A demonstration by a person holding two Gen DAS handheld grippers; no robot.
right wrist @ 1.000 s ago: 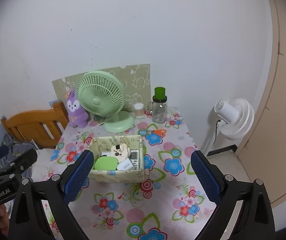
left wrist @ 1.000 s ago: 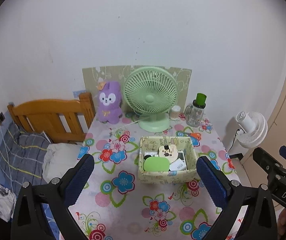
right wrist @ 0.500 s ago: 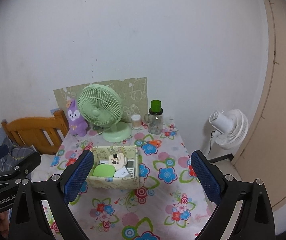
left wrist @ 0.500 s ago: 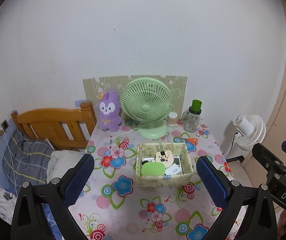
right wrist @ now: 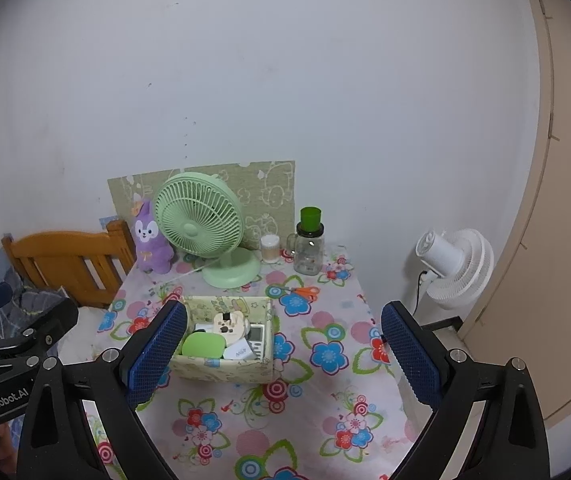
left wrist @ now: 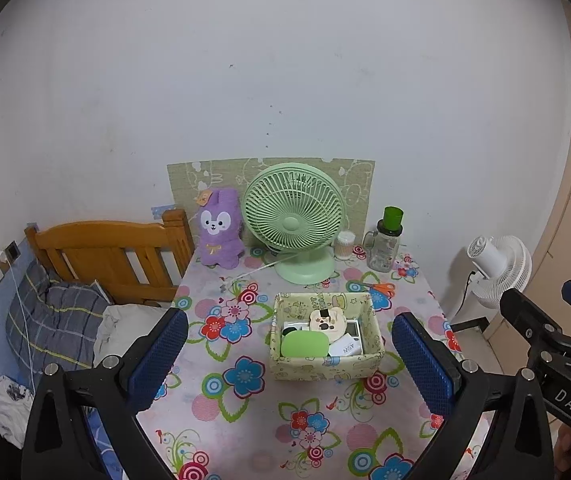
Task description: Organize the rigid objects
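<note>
Fabric box [left wrist: 325, 364], pale yellow-green with cartoon print, mid-table on floral cloth [left wrist: 245, 412], packed with green oval case [left wrist: 304, 343], bear-shaped item [left wrist: 326, 319], white charger [left wrist: 347, 347], grey remote [right wrist: 256, 334]. Left gripper [left wrist: 290, 360] spread wide, empty; right gripper [right wrist: 284, 354] likewise spread, holding nothing. Seen from farther back than a second ago; box contents unchanged.

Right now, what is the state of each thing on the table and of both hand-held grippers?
Left hand-held gripper: open, holding nothing.
Right hand-held gripper: open, holding nothing.
Box: open-topped, several small things inside.
Green fan: upright, blades hidden behind the grille.
Bottle: upright, green cap on.
Scissors: lying flat, outside the box.
Purple plush toy: upright.
</note>
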